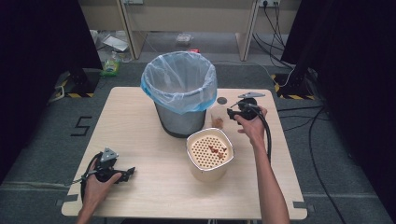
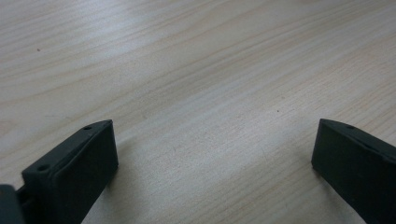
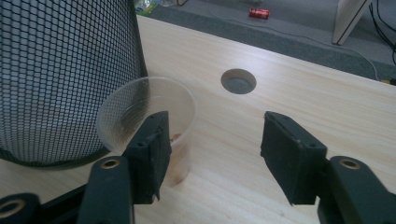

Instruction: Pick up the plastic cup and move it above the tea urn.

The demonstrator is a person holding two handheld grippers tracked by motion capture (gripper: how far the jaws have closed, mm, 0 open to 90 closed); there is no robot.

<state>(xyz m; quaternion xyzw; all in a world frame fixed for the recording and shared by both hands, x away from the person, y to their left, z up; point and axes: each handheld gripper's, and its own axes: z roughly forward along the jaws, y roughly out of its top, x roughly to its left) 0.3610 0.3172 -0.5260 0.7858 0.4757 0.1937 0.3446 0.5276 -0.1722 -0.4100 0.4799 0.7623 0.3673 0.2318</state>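
While gripped low at the near left of the bench [image 1: 140,116], left tool [image 1: 125,174] rests with jaws spread wide over bare pale wood, nothing between them. Right tool [image 1: 232,112] held at the far right, jaws also spread apart; in the right gripper view, one jaw sits just in front of a clear plastic cup [image 3: 154,121], the other off over open wood, cup not pinched. Cup upright, touching or nearly touching the black mesh wastebasket [image 3: 65,74], brownish residue at its bottom. Wastebasket lined with a translucent blue bag [image 1: 180,84], standing mid-bench toward the far side. Near of it, a cream square container [image 1: 210,154] with a perforated insert, a few reddish-brown scraps lying on the holes. Round hole [image 3: 238,80] cut through the bench top just far of the cup. On the floor to the left, a marking like "5" [image 1: 81,125]. Red can [image 3: 257,12] lying on the floor beyond the bench, lettering too small to read.
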